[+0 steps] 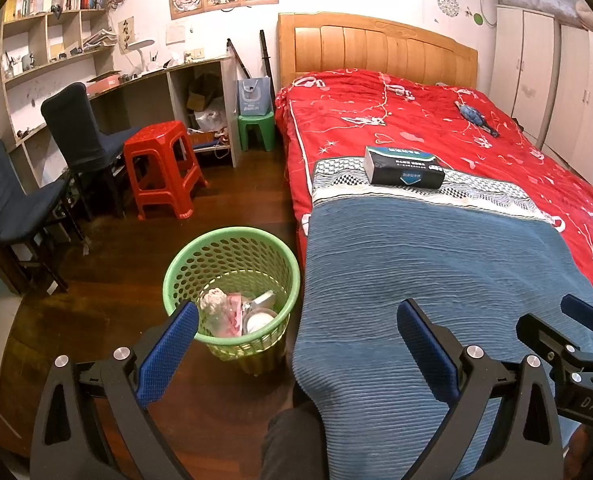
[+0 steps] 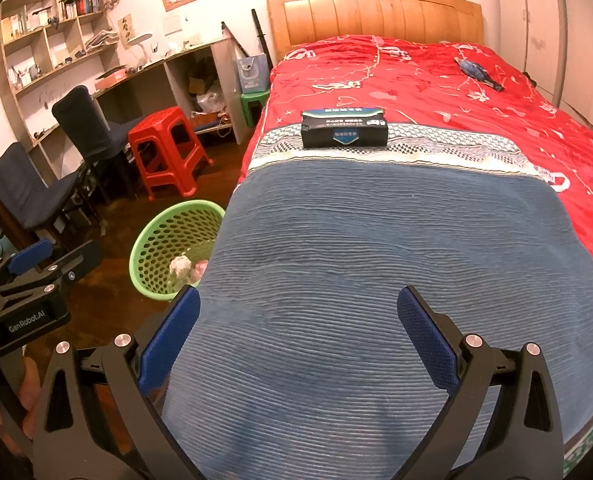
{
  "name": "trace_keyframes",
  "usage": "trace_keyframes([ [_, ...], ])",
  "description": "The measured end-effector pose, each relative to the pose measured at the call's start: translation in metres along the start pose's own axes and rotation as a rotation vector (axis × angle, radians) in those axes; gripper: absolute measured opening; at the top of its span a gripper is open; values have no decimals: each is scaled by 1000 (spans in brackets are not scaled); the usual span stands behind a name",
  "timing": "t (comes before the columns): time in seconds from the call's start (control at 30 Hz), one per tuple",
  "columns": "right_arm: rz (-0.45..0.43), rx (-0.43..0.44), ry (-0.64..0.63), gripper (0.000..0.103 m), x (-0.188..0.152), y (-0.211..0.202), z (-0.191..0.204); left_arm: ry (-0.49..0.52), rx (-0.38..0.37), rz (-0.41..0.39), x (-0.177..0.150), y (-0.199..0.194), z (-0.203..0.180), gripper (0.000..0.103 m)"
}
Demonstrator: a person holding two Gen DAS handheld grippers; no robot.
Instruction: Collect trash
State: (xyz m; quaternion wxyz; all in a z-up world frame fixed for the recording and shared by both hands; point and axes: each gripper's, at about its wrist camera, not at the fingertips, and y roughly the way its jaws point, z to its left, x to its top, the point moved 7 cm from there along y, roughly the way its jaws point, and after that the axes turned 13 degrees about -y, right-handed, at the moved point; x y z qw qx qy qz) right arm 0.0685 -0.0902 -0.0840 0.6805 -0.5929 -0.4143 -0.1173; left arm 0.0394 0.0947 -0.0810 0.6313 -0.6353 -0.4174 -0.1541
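Observation:
A green perforated trash basket [image 1: 184, 264] stands on the wood floor beside the bed and holds crumpled paper, a pink wrapper and white containers [image 1: 240, 312]. It also shows in the right wrist view [image 2: 164, 236]. My left gripper [image 1: 296, 344] is open and empty, held above the basket's right edge and the bed corner. My right gripper [image 2: 296, 332] is open and empty above the blue blanket [image 2: 376, 260]. A dark tissue pack [image 1: 402, 166] lies on the bed, also in the right wrist view [image 2: 344, 128]. A small blue object [image 1: 476, 118] lies further back on the red cover.
A red plastic stool [image 1: 162, 168], two dark chairs [image 1: 80, 132] and a small green stool [image 1: 256, 128] stand on the floor left of the bed. A desk with shelves [image 1: 56, 60] lines the left wall. White wardrobes [image 1: 548, 72] stand at the right.

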Motion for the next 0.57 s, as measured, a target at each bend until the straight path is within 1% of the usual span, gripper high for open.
trace_keyframes([
  [0.2,1,1,1,98,0,0,0,5,1,-15,0,-3,0,96],
  [0.57,-2,0,7,98,-1,-2,2,4,-2,0,0,-2,-1,96],
])
